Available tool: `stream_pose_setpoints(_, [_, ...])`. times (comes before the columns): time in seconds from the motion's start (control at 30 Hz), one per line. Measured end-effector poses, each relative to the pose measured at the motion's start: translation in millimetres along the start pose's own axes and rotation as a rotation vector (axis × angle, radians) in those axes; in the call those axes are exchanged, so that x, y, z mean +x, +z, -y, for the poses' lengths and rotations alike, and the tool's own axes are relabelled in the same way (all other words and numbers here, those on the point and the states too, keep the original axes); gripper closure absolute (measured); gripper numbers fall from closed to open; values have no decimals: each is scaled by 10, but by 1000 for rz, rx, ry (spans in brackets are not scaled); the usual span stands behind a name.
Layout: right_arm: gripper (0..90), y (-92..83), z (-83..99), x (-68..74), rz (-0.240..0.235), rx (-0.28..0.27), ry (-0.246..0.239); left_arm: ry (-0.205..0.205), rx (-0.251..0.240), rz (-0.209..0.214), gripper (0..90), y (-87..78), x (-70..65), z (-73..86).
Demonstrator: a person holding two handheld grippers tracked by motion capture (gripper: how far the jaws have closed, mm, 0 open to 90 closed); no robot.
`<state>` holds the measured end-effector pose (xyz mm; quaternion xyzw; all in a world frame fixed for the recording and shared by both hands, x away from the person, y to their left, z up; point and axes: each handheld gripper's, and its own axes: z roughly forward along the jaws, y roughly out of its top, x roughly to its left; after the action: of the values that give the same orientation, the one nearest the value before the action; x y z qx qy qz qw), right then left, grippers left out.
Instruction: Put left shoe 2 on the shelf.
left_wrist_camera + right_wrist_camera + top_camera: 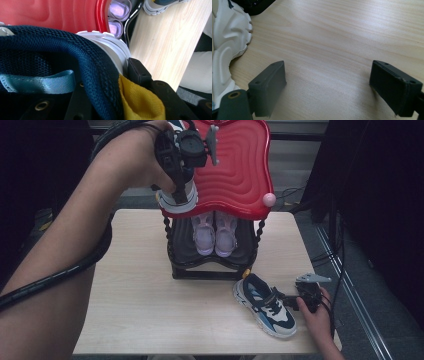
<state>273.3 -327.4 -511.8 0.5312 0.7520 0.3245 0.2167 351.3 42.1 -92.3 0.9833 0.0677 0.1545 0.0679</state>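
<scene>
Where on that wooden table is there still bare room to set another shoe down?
The light wooden table is bare on its whole left half, from the black shoe rack to the left edge, and along the front. It is crowded at front right, where the blue and white sneaker lies beside the right gripper. The rack's red wavy top shelf has room right of the held sneaker.

No text, label, brand, number or sign can be read.

Your forearms are bare, with no sleeves. Each hand carries a black two-jaw gripper [179, 195] with a grey three-cornered plate [312, 278]. A thick black cable [60, 275] trails off the left one.
</scene>
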Motion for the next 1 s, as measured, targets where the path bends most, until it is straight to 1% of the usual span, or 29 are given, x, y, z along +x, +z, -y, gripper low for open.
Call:
stream_pose_setpoints(0.1, [127, 0, 0, 0, 0, 0, 0, 17, 5, -9, 677, 25, 41, -60])
stream_pose_setpoints(0.17, [127, 0, 0, 0, 0, 0, 0, 18, 4, -9, 677, 48, 74, -99])
stream_pose_setpoints(0.23, [127, 0, 0, 0, 0, 0, 0, 34, 14, -12, 676, 64, 100, -134])
stream_pose_setpoints(0.3, [127, 0, 0, 0, 0, 0, 0, 36, 11, -14, 677, 82, 118, -168])
stream_pose_setpoints(0.33, [127, 0, 0, 0, 0, 0, 0, 39, 9, -22, 676, 87, 127, -187])
stream_pose_setpoints(0.37, [127, 0, 0, -1, -1, 0, 0, 52, 16, -18, 676, 85, 145, -214])
stream_pose_setpoints(0.4, [127, 0, 0, -1, 0, 0, 0, 53, 17, -24, 676, 88, 147, -229])
stream_pose_setpoints(0.43, [127, 0, 0, 0, 0, 0, 0, 52, 8, -25, 676, 99, 151, -246])
stream_pose_setpoints(0.47, [127, 0, 0, -1, 0, 0, 0, 60, 17, -21, 676, 101, 161, -267])
stream_pose_setpoints(0.5, [127, 0, 0, 0, 0, 0, 0, 58, 16, -21, 676, 115, 167, -290])
stream_pose_setpoints(0.57, [127, 0, 0, -1, 0, 0, 0, 76, 15, -25, 676, 128, 187, -317])
stream_pose_setpoints(0.63, [127, 0, 0, -1, 0, 0, 0, 80, 16, -36, 675, 149, 202, -338])
stream_pose_setpoints(0.67, [127, 0, 0, -1, 0, 0, 0, 77, 21, -29, 675, 163, 209, -348])
stream_pose_setpoints(0.7, [128, 0, 0, -1, 0, 0, 0, 86, 22, -33, 675, 170, 224, -360])
stream_pose_setpoints(0.73, [127, 0, 0, 0, 0, 0, 0, 69, 20, -25, 675, 188, 221, -364])
stream_pose_setpoints(0.77, [127, 0, 0, -1, 0, 0, 0, 89, 28, -28, 675, 197, 240, -379])
stream_pose_setpoints(0.87, [127, -1, -1, -1, 0, 2, -1, 87, 32, -34, 674, 235, 255, -409])
stream_pose_setpoints(1.0, [127, -1, -1, -1, 0, 2, -1, 102, 30, -39, 674, 255, 278, -449])
